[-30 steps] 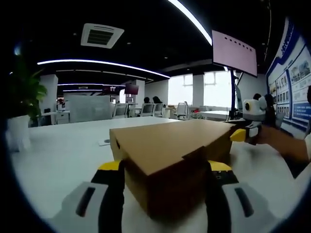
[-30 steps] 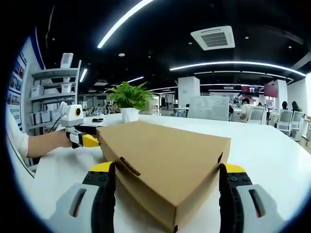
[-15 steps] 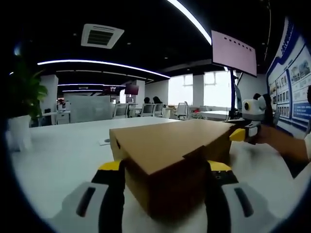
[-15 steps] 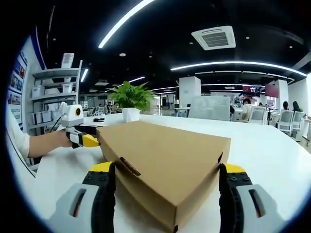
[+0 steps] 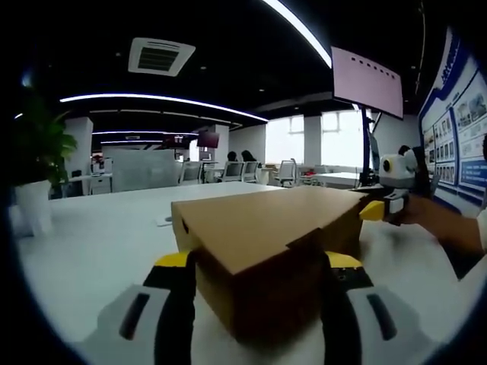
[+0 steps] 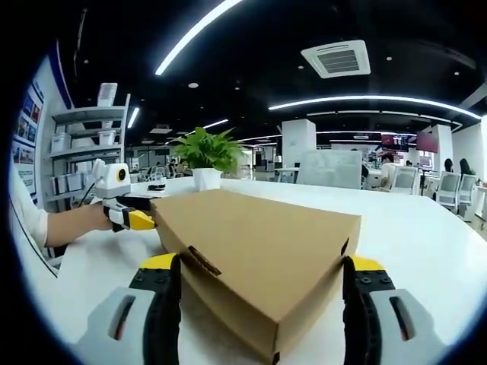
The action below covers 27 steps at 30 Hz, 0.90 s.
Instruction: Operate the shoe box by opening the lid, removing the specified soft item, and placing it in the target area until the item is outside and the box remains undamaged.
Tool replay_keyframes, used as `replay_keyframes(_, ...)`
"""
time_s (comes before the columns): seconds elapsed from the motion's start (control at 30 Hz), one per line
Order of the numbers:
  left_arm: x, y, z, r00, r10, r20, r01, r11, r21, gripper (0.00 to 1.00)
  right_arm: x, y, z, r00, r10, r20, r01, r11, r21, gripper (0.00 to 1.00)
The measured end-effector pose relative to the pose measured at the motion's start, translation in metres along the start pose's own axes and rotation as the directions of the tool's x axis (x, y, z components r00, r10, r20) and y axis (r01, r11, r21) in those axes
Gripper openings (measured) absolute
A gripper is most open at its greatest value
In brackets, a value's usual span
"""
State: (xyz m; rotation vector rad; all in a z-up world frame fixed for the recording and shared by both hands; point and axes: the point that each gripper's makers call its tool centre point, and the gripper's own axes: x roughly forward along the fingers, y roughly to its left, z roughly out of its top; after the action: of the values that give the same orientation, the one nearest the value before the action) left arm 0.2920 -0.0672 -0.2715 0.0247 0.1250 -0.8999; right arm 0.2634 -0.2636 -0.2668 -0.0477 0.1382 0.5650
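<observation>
A brown cardboard shoe box [image 5: 262,224] lies on the white table [image 5: 91,251] with its lid closed. In the left gripper view its near corner pokes between the yellow-tipped jaws of my left gripper [image 5: 259,262], which stand wide apart on either side. The right gripper [image 5: 384,207], held by a hand, sits at the box's far right end. In the right gripper view the box [image 6: 259,243] fills the middle, its near corner between the spread jaws of my right gripper [image 6: 259,266]. There the left gripper [image 6: 129,219] touches the far left corner. No soft item shows.
A potted green plant [image 6: 204,156] stands on the table behind the box, and is seen as a plant [image 5: 34,152] at the far left. Shelves [image 6: 84,152] with boxes stand behind the person's sleeve [image 6: 30,224]. Office chairs and desks fill the background.
</observation>
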Motion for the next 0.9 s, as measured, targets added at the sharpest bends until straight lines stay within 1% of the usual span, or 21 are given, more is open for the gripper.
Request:
replay_keyframes(0.57, -0.0069, -0.0062, -0.0018, 1.0, 0.01, 0.0, -0.01, 1.0, 0.008, 0.66, -0.0022, 0.0011, 0.0, 1.0, 0.01, -0.002, -0.01, 1.0, 0.001, 0.89)
replay_keyframes(0.77, -0.0079, -0.0056, -0.0017, 1.0, 0.013, -0.005, -0.013, 1.0, 0.008, 0.66, -0.0027, 0.0013, -0.0001, 1.0, 0.013, -0.005, -0.013, 1.0, 0.0, 0.89)
replay_keyframes(0.9, -0.01, -0.0008, -0.0018, 1.0, 0.014, -0.003, -0.014, 1.0, 0.007, 0.66, -0.003, 0.0017, -0.0002, 1.0, 0.016, -0.007, -0.016, 1.0, 0.001, 0.89)
